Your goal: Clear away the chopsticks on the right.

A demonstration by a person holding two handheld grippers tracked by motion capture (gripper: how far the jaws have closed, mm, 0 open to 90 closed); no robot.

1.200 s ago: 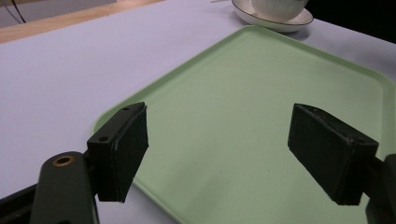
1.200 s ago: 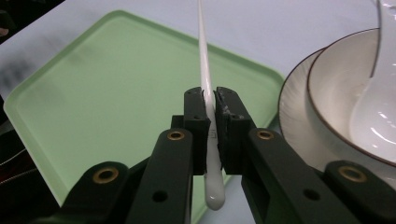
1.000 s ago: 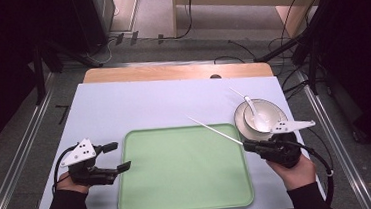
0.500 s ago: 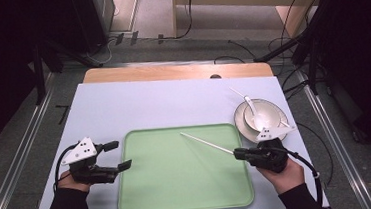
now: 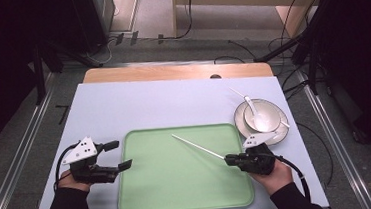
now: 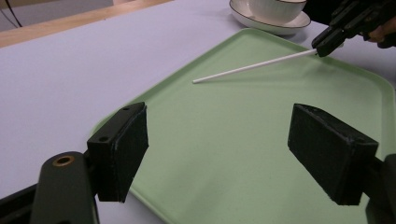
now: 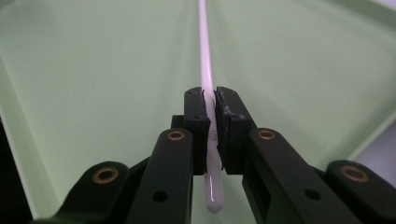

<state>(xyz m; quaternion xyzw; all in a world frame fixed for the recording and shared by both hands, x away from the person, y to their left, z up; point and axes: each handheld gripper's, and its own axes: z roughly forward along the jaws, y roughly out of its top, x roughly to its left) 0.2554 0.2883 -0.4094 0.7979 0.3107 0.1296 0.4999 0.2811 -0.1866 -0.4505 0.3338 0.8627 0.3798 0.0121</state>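
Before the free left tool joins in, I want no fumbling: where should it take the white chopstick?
Grip the white chopstick at its bare mid-shaft, coming from above with jaws across it. The right tool already clamps the near end, and the thin rod slants over the green tray.

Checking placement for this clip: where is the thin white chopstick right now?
High view: the thin white chopstick is clamped in the right gripper, slanting over the green tray's right half.
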